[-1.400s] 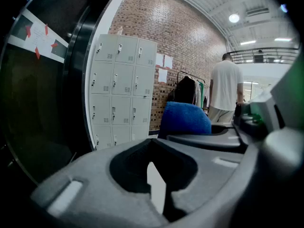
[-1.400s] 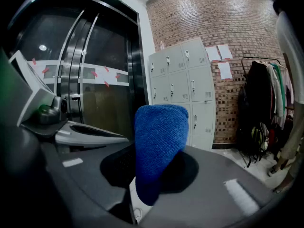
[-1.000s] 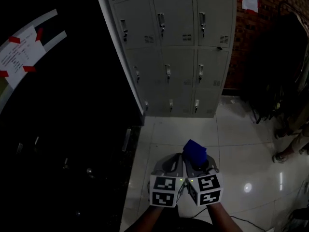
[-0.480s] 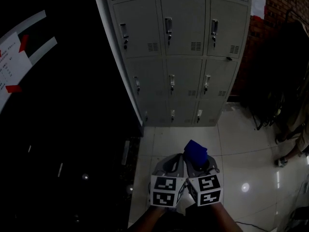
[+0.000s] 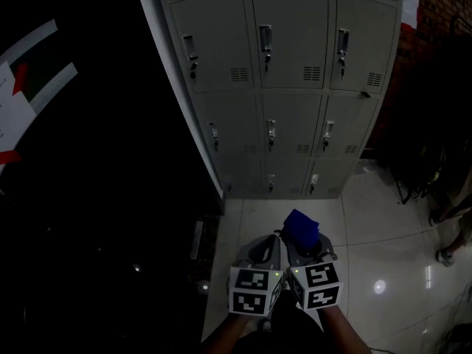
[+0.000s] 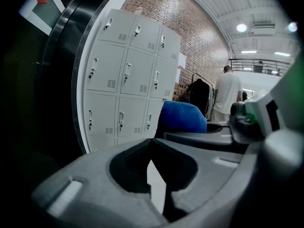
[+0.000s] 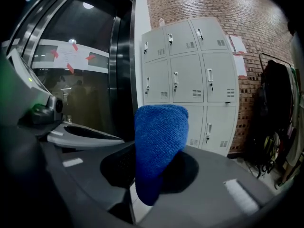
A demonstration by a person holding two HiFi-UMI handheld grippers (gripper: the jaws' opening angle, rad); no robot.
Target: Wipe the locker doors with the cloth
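1. Your right gripper (image 7: 148, 177) has its jaws clamped on the blue cloth (image 7: 159, 137). The cloth stands up between them as a folded wad, and its rounded top pokes above the jaw tips.
2. Your left gripper (image 6: 153, 171) is closed, with the jaw tips meeting and nothing held between them. Only a thin sliver of pale floor shows through the slot behind the tips.
3. In the head view you hold both grippers low and close side by side, with their marker cubes (image 5: 251, 291) just beside each other. The cloth sticks out forward from the right one.
4. The cloth is not touching any door. A stretch of glossy white tiled floor (image 5: 369, 231) lies between it and the grey lockers (image 5: 295, 87).
5. The lockers stand ahead of you as a bank three columns wide. Each door has a small handle with a lock and a vent slot, and every door you can see is shut.
6. A dark glass wall (image 7: 90, 80) rises to the left of the lockers, with papers taped to it in red.
7. A red brick wall (image 7: 237, 13) stands behind and to the right of the lockers, with dark bags or clothing on a rack (image 7: 275, 122) in front of it.
8. The left gripper view shows a person in a white shirt (image 6: 228, 96) standing well apart, back turned to you.
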